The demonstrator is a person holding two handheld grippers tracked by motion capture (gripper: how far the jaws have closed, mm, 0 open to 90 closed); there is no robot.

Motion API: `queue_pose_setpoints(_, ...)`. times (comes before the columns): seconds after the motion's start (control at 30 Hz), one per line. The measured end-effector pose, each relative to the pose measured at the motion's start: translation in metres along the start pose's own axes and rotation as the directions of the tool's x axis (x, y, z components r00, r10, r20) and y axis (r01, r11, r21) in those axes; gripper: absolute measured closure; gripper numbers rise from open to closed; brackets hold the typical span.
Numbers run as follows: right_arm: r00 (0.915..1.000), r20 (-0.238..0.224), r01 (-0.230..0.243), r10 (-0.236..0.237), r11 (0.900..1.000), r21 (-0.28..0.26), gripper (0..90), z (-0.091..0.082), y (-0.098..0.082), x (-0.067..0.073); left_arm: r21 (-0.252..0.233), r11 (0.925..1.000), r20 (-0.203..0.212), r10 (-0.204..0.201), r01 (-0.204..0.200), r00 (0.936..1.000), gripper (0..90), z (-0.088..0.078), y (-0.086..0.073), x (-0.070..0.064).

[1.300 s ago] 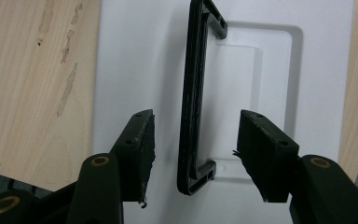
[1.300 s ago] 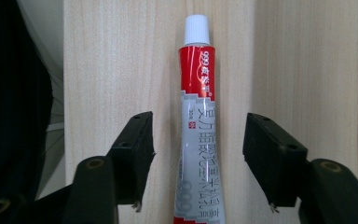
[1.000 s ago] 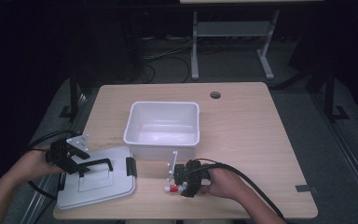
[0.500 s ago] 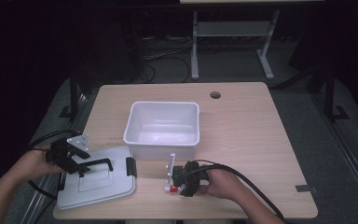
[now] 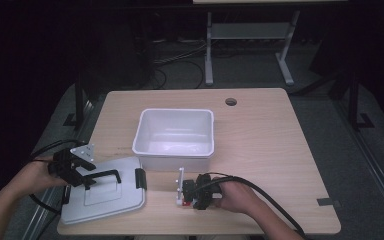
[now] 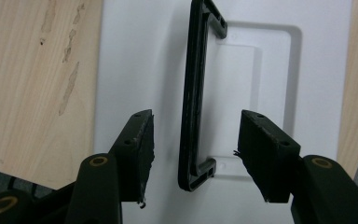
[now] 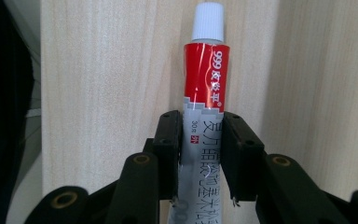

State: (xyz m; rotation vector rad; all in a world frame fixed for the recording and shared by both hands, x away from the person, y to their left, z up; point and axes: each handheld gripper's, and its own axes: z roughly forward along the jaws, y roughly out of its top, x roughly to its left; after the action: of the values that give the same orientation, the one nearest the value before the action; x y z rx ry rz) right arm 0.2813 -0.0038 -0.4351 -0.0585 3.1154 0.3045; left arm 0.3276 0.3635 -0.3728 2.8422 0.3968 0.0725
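My right gripper (image 7: 200,154) has just closed on the red-and-grey ointment tube (image 7: 204,107), which lies on the wooden desk (image 5: 270,145) near the white plastic bin (image 5: 175,132). It looks light and squashy, so I grip mid-body. My left gripper (image 6: 193,154) hangs open astride the black handle (image 6: 193,93) of the white lid (image 6: 135,60).

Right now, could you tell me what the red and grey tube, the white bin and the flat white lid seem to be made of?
Red and grey tube: probably soft metal or laminate, with creases and a ribbed white plastic cap. White rectangular bin: glossy moulded plastic, judging by its sheen. Flat white lid: smooth matt plastic with a black plastic handle.
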Motion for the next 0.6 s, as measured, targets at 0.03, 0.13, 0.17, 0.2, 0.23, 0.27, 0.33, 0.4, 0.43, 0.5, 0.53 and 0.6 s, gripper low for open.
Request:
queue_pose_setpoints(0.03, 1.0000, 0.002, 0.001, -0.001, 1.000, 0.000, 69.9, 0.0002, 0.0000, 0.0000, -0.001, 1.0000, 0.001, 0.002, -0.002, 1.0000, 44.6, 0.0001, 0.0004, -0.0001)
queue_pose_setpoints(0.13, 1.0000, 0.001, 0.002, -0.002, 1.000, 0.000, 70.3, 0.0002, 0.0001, -0.0002, 0.000, 1.0000, 0.000, 0.003, -0.003, 1.0000, 44.6, 0.0002, 0.0015, -0.0003)
queue_pose_setpoints(0.17, 1.0000, 0.003, 0.002, -0.002, 1.000, 0.001, 70.4, 0.0001, 0.0001, 0.0000, 0.001, 1.0000, 0.000, 0.002, -0.002, 1.0000, 44.5, 0.0001, 0.0018, -0.0003)
queue_pose_setpoints(0.2, 1.0000, 0.004, 0.004, -0.004, 1.000, 0.001, 70.6, 0.0001, 0.0002, 0.0000, 0.000, 1.0000, -0.001, 0.005, -0.005, 1.0000, 44.5, 0.0000, 0.0021, -0.0001)
queue_pose_setpoints(0.23, 1.0000, 0.003, 0.002, -0.002, 1.000, 0.001, 70.7, 0.0002, 0.0002, 0.0001, -0.001, 1.0000, 0.000, 0.004, -0.004, 1.0000, 44.5, -0.0001, 0.0023, -0.0001)
queue_pose_setpoints(0.27, 1.0000, 0.003, 0.002, -0.002, 1.000, 0.002, 70.8, 0.0000, 0.0004, 0.0003, -0.001, 1.0000, 0.000, 0.005, -0.005, 1.0000, 44.4, -0.0002, 0.0024, 0.0000)
queue_pose_setpoints(0.33, 1.0000, 0.002, 0.006, -0.006, 1.000, 0.001, 70.9, 0.0001, 0.0009, 0.0009, 0.000, 1.0000, -0.001, 0.005, -0.005, 1.0000, 44.4, -0.0002, 0.0025, -0.0001)
queue_pose_setpoints(0.4, 1.0000, 0.003, 0.007, -0.007, 1.000, 0.001, 71.0, 0.0002, 0.0010, 0.0013, -0.001, 1.0000, -0.001, 0.005, -0.005, 1.0000, 44.4, 0.0000, 0.0023, -0.0001)
queue_pose_setpoints(0.43, 1.0000, 0.003, 0.006, -0.006, 1.000, 0.002, 71.0, 0.0002, 0.0011, 0.0013, 0.000, 1.0000, -0.001, 0.004, -0.004, 1.0000, 44.4, 0.0002, 0.0021, -0.0003)
queue_pose_setpoints(0.5, 1.0000, -0.001, 0.006, -0.006, 1.000, 0.001, 71.0, -0.0002, 0.0011, 0.0013, -0.003, 1.0000, -0.002, 0.002, -0.002, 1.0000, 44.4, 0.0000, 0.0015, -0.0007)
queue_pose_setpoints(0.53, 1.0000, -0.001, 0.005, -0.005, 1.000, 0.000, 71.0, -0.0005, 0.0011, 0.0014, -0.005, 1.0000, -0.005, 0.004, -0.004, 1.0000, 44.4, 0.0000, 0.0011, -0.0008)
queue_pose_setpoints(0.6, 1.0000, 0.000, 0.007, -0.007, 1.000, -0.003, 71.1, -0.0014, 0.0011, 0.0020, -0.004, 1.0000, -0.005, 0.003, -0.003, 1.0000, 44.4, 0.0000, 0.0005, -0.0009)
